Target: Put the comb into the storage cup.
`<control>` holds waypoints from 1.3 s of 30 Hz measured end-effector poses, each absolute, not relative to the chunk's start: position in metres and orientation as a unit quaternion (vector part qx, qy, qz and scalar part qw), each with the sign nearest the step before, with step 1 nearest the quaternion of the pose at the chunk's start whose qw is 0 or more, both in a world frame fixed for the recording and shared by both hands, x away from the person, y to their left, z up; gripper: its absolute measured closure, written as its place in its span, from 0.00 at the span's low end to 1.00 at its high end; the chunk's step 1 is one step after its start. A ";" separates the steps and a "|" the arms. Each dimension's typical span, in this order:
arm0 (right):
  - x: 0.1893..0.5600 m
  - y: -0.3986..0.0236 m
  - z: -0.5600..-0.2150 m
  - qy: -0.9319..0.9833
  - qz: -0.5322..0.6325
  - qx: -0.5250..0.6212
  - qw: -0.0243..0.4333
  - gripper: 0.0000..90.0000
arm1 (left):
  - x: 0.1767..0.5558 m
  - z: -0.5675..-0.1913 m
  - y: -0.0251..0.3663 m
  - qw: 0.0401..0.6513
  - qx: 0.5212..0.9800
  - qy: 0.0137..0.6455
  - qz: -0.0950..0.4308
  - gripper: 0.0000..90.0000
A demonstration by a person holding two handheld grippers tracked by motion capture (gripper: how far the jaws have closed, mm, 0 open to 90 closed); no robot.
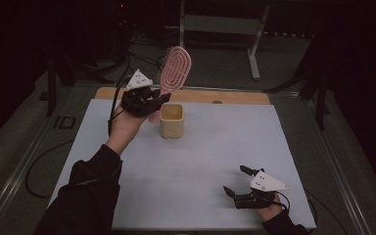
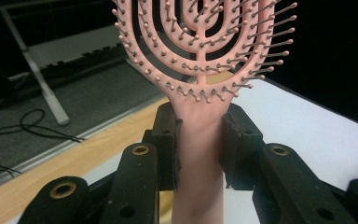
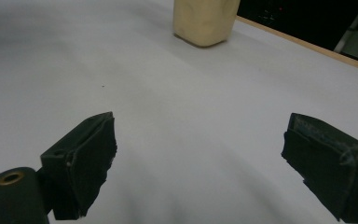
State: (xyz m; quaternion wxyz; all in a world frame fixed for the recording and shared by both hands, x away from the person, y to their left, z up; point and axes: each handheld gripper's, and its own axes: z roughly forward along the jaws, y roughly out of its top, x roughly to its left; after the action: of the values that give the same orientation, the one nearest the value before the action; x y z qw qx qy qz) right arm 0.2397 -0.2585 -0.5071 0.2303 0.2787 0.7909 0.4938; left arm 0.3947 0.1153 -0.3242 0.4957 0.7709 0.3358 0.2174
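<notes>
Hairbrush point(image 1: 175, 68), pink, vented paddle type, sits upper centre of the high view, head up and tilted a bit right, lifted clear of the table. Left gripper point(image 1: 152, 100) has it by the handle: in the left gripper view both black pads press the pink handle point(image 2: 199, 154) from either side, just below the bristled head point(image 2: 200, 42), so the jaws are partly closed and clamped on it. Handle bottom end pokes out under the gripper, just left of the cream cup point(image 1: 171, 120), which stands upright on the white table sheet point(image 1: 200, 161) centre frame, a little above the middle. Can't tell whether handle tip and cup touch. Right gripper point(image 1: 237, 181) is low right in the high view, resting near the sheet's front edge, well apart from brush and cup. In the right gripper view its jaws stand wide apart with bare sheet between the pads point(image 3: 86, 158), holding nothing; the cup point(image 3: 205, 21) shows at top centre there. Wooden table edge point(image 1: 235, 97) runs along the far side of the sheet.
</notes>
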 end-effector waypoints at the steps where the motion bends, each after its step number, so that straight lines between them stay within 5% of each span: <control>1: 0.239 -0.258 -0.507 0.791 0.494 0.278 0.229 0.10 | 0.397 -0.324 0.114 0.500 0.768 0.338 0.214 0.78; 28: 0.238 -0.257 -0.507 0.792 0.494 0.271 0.233 0.10 | 0.447 -0.351 0.105 0.560 0.700 0.381 0.224 0.78; 39: 0.238 -0.257 -0.507 0.792 0.496 0.273 0.229 0.10 | 0.459 -0.376 0.106 0.593 0.690 0.350 0.223 0.78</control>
State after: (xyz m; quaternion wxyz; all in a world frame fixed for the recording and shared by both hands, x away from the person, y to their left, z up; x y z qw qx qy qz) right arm 0.2384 -0.2570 -0.5073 0.2291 0.2731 0.7916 0.4962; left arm 0.4585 0.1057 -0.3759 0.5927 0.6901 0.3502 0.2233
